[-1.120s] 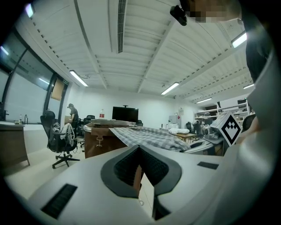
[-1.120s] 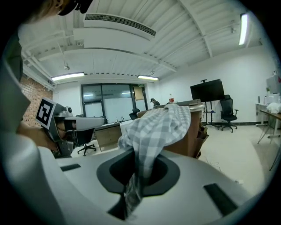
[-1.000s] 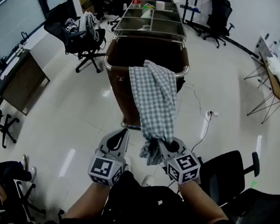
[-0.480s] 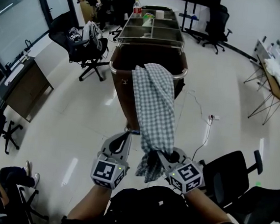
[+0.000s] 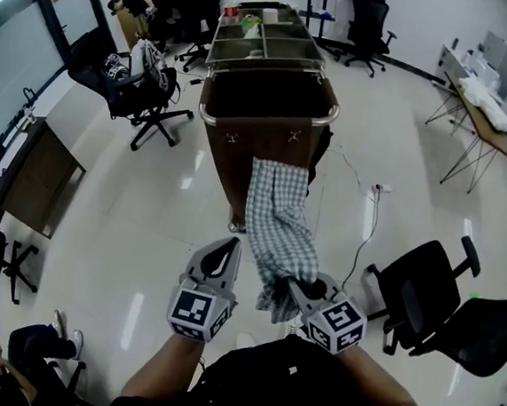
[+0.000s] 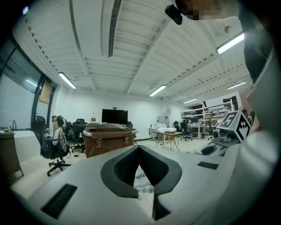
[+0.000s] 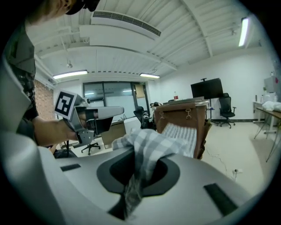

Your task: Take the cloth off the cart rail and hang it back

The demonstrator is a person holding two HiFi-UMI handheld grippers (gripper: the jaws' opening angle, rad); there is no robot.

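Observation:
A grey-and-white checked cloth [image 5: 279,218] stretches from my right gripper [image 5: 299,288] toward the brown cart [image 5: 259,145]. Its far end hangs free in front of the cart's side, below the chrome rail [image 5: 244,120]. My right gripper [image 7: 139,163] is shut on one bunched end of the cloth [image 7: 151,143], and a short tail droops under the jaws. My left gripper [image 5: 228,251] floats just left of the cloth, apart from it. Its jaws [image 6: 138,150] are shut with nothing between them. The cart [image 6: 107,139] stands ahead of both grippers.
The cart's top tray [image 5: 265,38] holds small items. A black office chair [image 5: 423,290] stands close on the right. Another chair with bags [image 5: 132,74] and a low cabinet [image 5: 38,172] are on the left. A power strip with cable [image 5: 380,188] lies on the floor right of the cart.
The cloth has come off the cart rail and now hangs between the cart's side and my right gripper. Both grippers have drawn back from the cart.

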